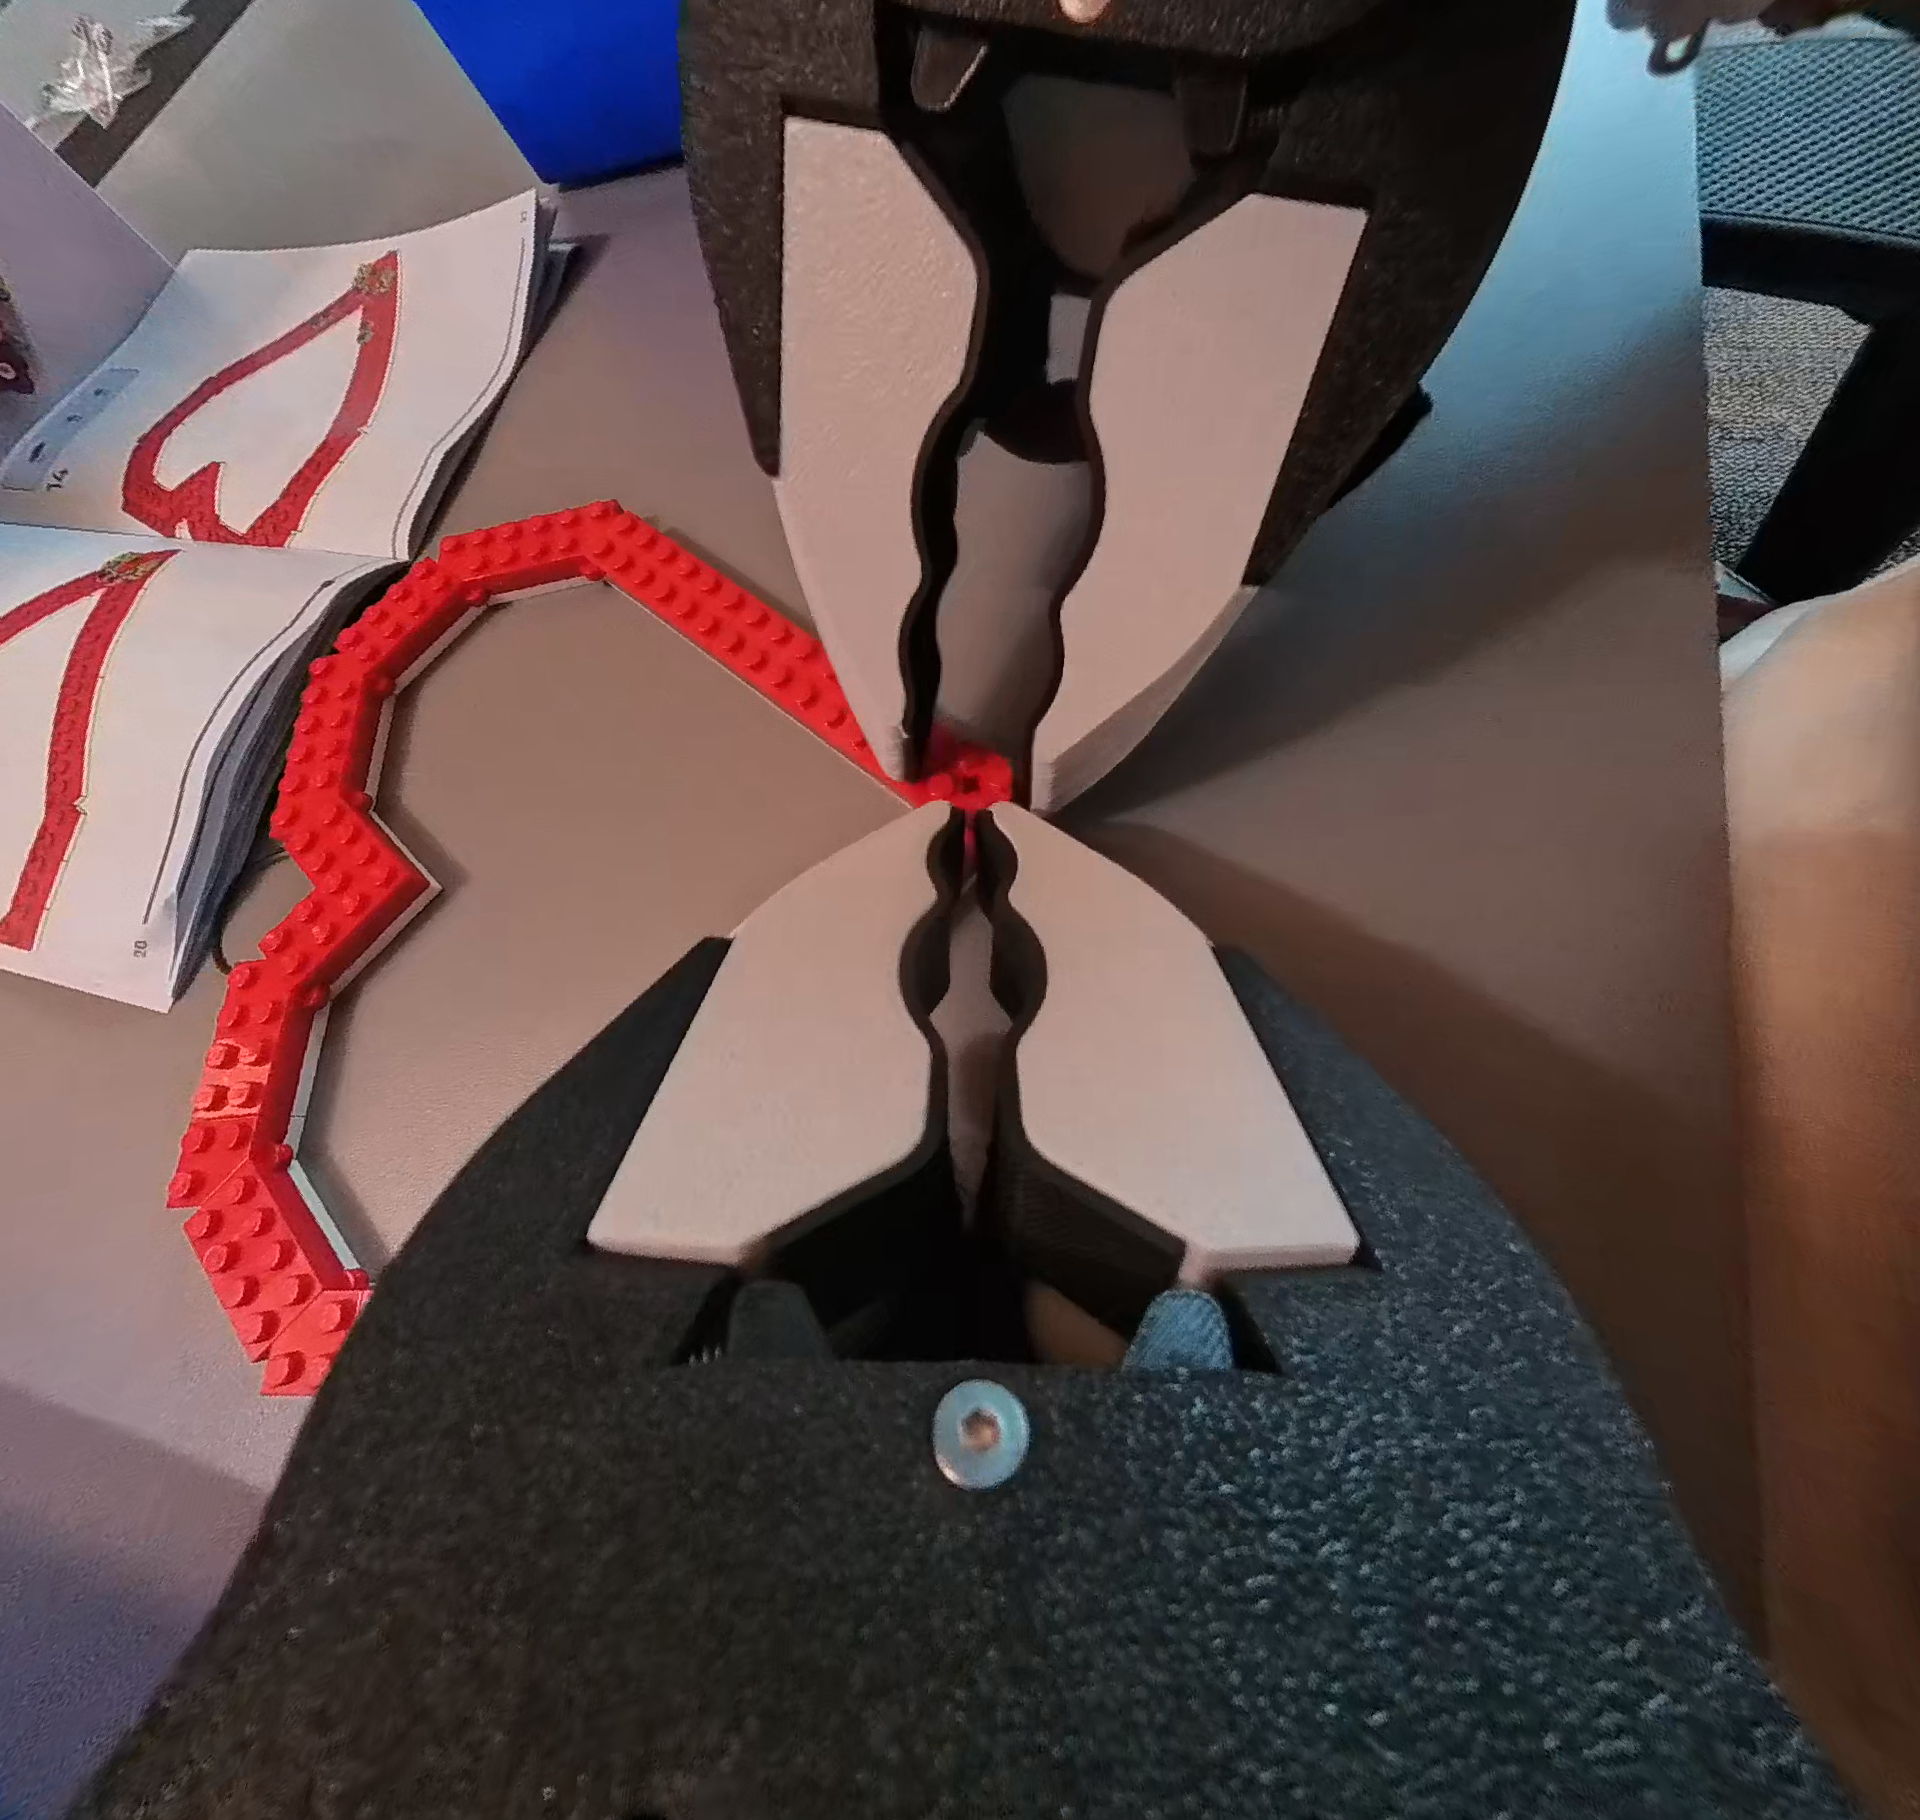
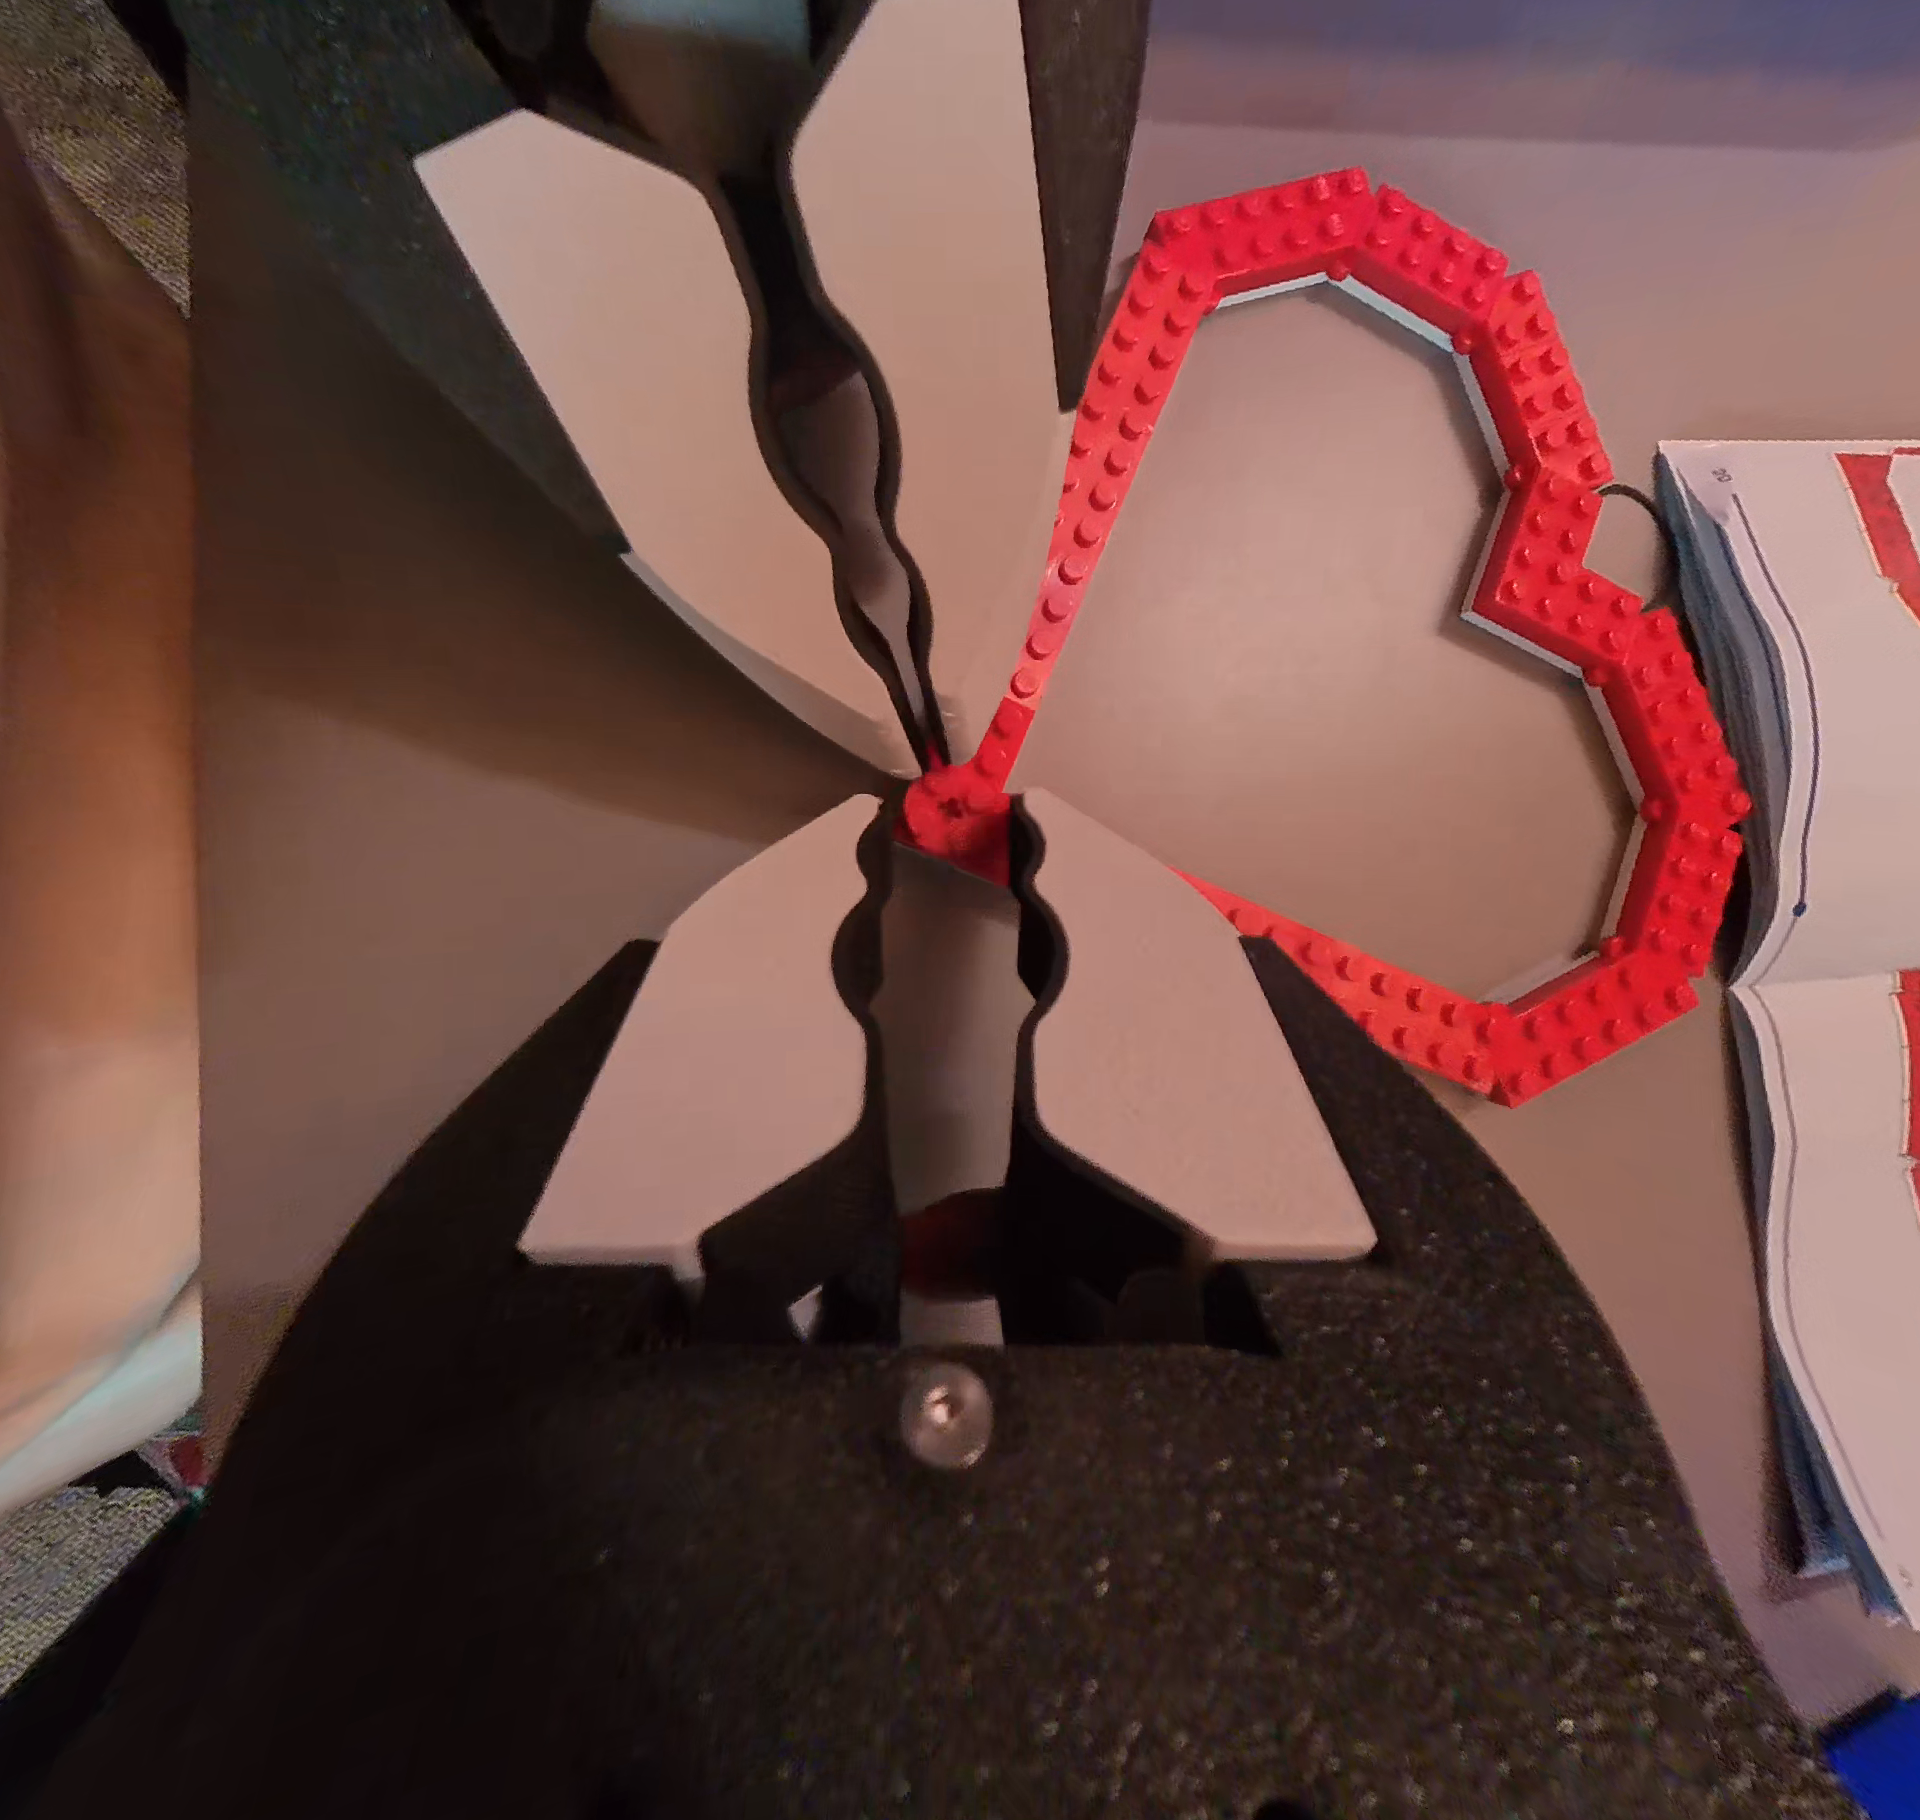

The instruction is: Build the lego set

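Observation:
A red lego heart frame point(image 1: 343, 814) lies flat on the grey table point(image 1: 623, 835), and it also shows in the right wrist view point(image 2: 1621, 648). A small round red piece point(image 2: 948, 806) sits on the heart's point point(image 1: 971, 783). My right gripper point(image 2: 951, 825) straddles that point with both pads against its sides. It enters the left wrist view from the top point(image 1: 974, 757). My left gripper point(image 1: 966, 820) faces it from the opposite side. Its fingers are closed together, with the tips right at the round piece. It also shows in the right wrist view point(image 2: 928, 744).
An open instruction booklet point(image 1: 312, 388) lies beside the heart's lobes and touches them point(image 2: 1829, 731). A blue box point(image 1: 540, 14) and a clear plastic bag point(image 1: 94, 66) are farther back. A person's arm point(image 1: 1829, 1043) is at the table edge, with a chair point(image 1: 1797, 212) beyond it.

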A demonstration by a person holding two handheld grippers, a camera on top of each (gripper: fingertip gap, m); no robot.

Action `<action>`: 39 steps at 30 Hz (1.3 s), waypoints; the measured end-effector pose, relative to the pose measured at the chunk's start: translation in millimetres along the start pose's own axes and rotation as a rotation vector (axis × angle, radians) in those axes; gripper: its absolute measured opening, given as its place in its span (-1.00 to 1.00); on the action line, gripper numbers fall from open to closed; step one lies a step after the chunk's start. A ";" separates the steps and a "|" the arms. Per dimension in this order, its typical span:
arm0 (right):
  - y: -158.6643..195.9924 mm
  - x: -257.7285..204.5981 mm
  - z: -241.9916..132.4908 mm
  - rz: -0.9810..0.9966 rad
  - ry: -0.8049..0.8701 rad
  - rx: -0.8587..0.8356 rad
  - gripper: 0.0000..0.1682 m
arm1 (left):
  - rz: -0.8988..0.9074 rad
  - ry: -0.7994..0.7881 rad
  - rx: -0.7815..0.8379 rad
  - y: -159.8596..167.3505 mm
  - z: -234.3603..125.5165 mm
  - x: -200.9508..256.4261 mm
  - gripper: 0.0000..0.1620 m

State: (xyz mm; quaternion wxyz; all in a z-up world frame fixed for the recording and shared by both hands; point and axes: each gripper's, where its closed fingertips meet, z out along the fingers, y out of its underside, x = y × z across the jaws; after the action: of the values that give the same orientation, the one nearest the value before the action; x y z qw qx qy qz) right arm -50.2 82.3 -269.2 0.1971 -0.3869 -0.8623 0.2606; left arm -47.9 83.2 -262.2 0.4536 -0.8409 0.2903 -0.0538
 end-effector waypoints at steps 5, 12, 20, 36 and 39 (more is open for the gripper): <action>0.0 1.8 0.2 -0.005 -0.013 -0.003 -0.72 | -0.003 -0.001 -0.006 1.5 0.0 -0.5 -0.98; -0.3 1.7 -7.9 0.096 -0.008 0.066 -0.81 | -0.009 0.001 0.008 -0.3 -1.0 -1.1 -0.98; 0.3 0.6 -5.6 0.091 -0.017 0.068 -0.83 | -0.003 0.003 0.001 0.3 0.1 -0.4 -0.98; -0.8 0.6 -5.6 0.071 -0.036 0.042 -0.90 | -0.023 0.004 0.026 -6.8 1.3 -2.5 -0.98; -0.8 0.4 -5.8 0.066 -0.050 0.037 -0.89 | -0.030 0.007 0.010 -4.2 2.7 -2.5 -0.99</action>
State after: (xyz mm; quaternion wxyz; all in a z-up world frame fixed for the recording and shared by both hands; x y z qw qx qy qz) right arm -47.8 83.9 -264.1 0.1740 -0.4047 -0.8488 0.2923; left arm -47.2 88.3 -260.1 0.4561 -0.8425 0.2791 -0.0651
